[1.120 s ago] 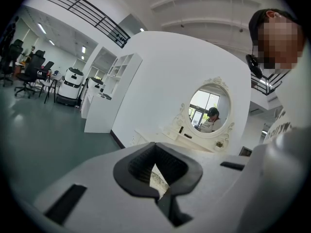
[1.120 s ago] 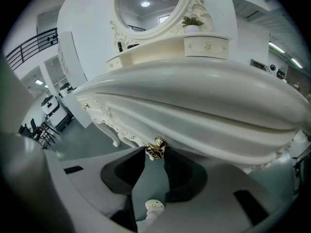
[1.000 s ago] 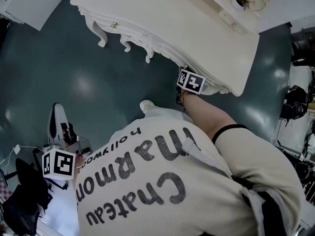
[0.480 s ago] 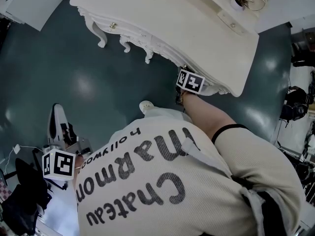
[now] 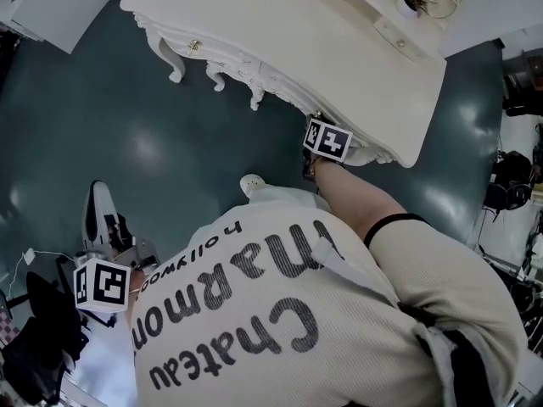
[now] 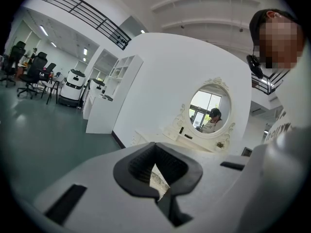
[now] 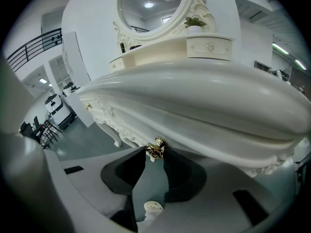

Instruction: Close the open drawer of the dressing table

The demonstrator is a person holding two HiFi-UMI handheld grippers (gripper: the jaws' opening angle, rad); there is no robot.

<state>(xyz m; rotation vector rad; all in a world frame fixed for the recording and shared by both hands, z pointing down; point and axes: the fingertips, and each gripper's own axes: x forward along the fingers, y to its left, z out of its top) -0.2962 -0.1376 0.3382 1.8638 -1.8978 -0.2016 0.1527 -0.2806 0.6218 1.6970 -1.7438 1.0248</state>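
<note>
The white dressing table (image 5: 339,49) fills the top of the head view, and its front edge arches across the right gripper view (image 7: 204,106). My right gripper (image 5: 322,134) reaches under that edge. Its pads (image 7: 177,171) flank the drawer's gold knob (image 7: 155,147), which fills the gap at their tips. The table top hides the drawer front, so how far out it stands cannot be told. My left gripper (image 5: 102,219) hangs low at the left, far from the table. It is shut (image 6: 163,191) with nothing in it, and the table's oval mirror (image 6: 209,111) shows beyond it.
A second gold knob (image 5: 195,44) sits on the table's left drawer, above a carved leg (image 5: 174,62). My shoe (image 5: 252,181) is on the teal floor below the right gripper. A white cabinet (image 5: 51,2) stands at the top left and dark equipment (image 5: 509,176) at the right.
</note>
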